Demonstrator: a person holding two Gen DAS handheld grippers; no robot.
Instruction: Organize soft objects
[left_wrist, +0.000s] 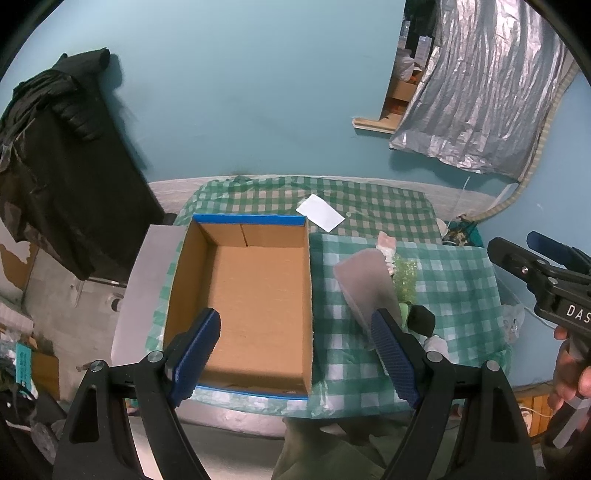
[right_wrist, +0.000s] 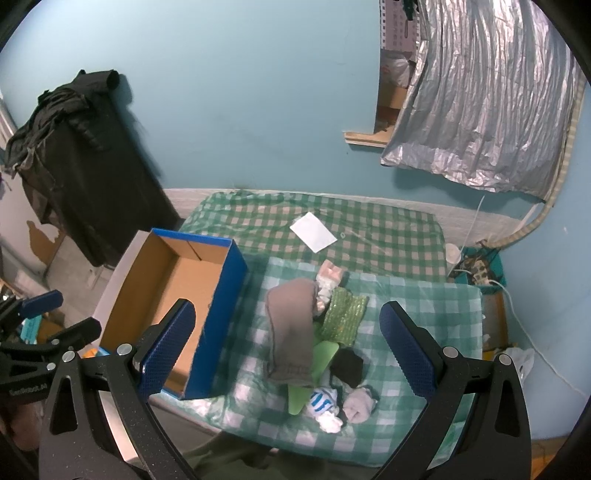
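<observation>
An empty blue cardboard box (left_wrist: 243, 280) (right_wrist: 218, 314) sits on the left of a green checked table. To its right lies a heap of soft things: a long grey sock (right_wrist: 291, 332) (left_wrist: 365, 284), a sparkly green cloth (right_wrist: 341, 314), a flat green piece (right_wrist: 314, 373), a black cloth (right_wrist: 347, 367), a blue-and-white sock (right_wrist: 323, 402), a rolled grey sock (right_wrist: 358, 406) and a pink-white bundle (right_wrist: 330, 277). My left gripper (left_wrist: 295, 354) hovers open above the box's near right corner. Open too, my right gripper (right_wrist: 288, 350) hangs above the heap, holding nothing.
A white card (right_wrist: 313, 232) lies on the checked cloth (right_wrist: 388, 232) behind the heap. Dark clothes (right_wrist: 74, 147) hang at the left wall. A crumpled silver sheet (right_wrist: 480, 92) covers the right wall. Cables and a cup (right_wrist: 453, 254) crowd the floor at the right of the table.
</observation>
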